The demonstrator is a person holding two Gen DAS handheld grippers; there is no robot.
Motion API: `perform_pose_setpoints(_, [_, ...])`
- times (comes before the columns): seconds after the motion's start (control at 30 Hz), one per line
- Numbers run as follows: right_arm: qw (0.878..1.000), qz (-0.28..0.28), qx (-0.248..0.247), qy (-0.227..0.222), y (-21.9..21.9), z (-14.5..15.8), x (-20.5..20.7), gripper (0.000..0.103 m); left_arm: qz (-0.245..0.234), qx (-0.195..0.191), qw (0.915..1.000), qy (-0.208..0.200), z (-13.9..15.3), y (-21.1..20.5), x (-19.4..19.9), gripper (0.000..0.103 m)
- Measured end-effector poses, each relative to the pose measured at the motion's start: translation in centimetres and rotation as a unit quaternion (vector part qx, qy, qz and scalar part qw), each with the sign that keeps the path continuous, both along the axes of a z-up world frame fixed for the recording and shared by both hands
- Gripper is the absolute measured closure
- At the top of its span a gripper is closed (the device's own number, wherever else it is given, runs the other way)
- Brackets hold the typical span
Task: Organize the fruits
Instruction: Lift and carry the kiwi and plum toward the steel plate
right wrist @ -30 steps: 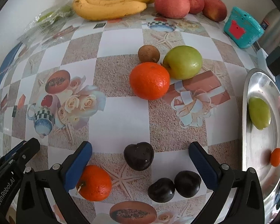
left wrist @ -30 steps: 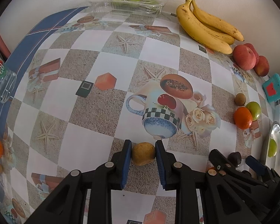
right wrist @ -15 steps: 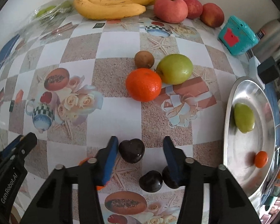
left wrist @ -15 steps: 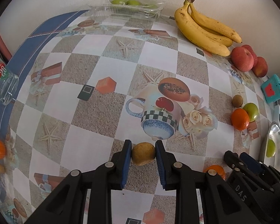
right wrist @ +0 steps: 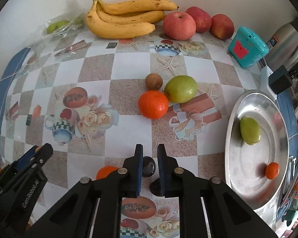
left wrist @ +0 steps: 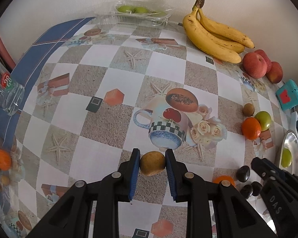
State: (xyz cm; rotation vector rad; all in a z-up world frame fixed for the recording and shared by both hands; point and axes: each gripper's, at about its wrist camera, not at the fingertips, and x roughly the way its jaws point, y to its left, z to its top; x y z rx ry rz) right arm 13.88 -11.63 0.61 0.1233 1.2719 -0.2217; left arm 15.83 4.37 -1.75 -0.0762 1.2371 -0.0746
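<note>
The left tongs (left wrist: 152,161) pinch a brownish-yellow fruit (left wrist: 152,163) between their blue pads, above the checked bench (left wrist: 129,63). The right tongs (right wrist: 150,164) have just been closing, and now their pads stand close together with a dark plum (right wrist: 148,166) between them; whether both pads press on it I cannot tell. Two more plums (left wrist: 251,188) lie on the bench just beside an orange (left wrist: 224,178). Further off, another orange (right wrist: 153,104) touches a green fruit (right wrist: 180,88) with a small brown fruit (right wrist: 153,81) behind. Bananas (right wrist: 125,19) and apples (right wrist: 196,23) sit along the wall. A steel tray (right wrist: 248,178) on the right holds a green fruit and a small orange.
</note>
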Motion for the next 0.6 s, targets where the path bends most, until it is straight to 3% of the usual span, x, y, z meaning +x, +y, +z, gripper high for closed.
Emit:
perform_pose_setpoints(0.27, [0.999, 0.007, 0.021, 0.025, -0.5, -2.6, 0.5, 0.086, 0.001, 0.001, 1.0000, 0.003, -0.2, 0.0, 0.1, 0.075])
perform_pose_setpoints(0.4, [0.999, 0.002, 0.036, 0.025, -0.7, -3.1, 0.7, 0.071, 0.000, 0.002, 1.0000, 0.004, -0.2, 0.0, 0.2, 0.075])
perform_pose_setpoints(0.6, [0.999, 0.002, 0.046, 0.028, -0.7, -3.4, 0.8, 0.068, -0.001, 0.003, 1.0000, 0.004, -0.3, -0.1, 0.2, 0.075])
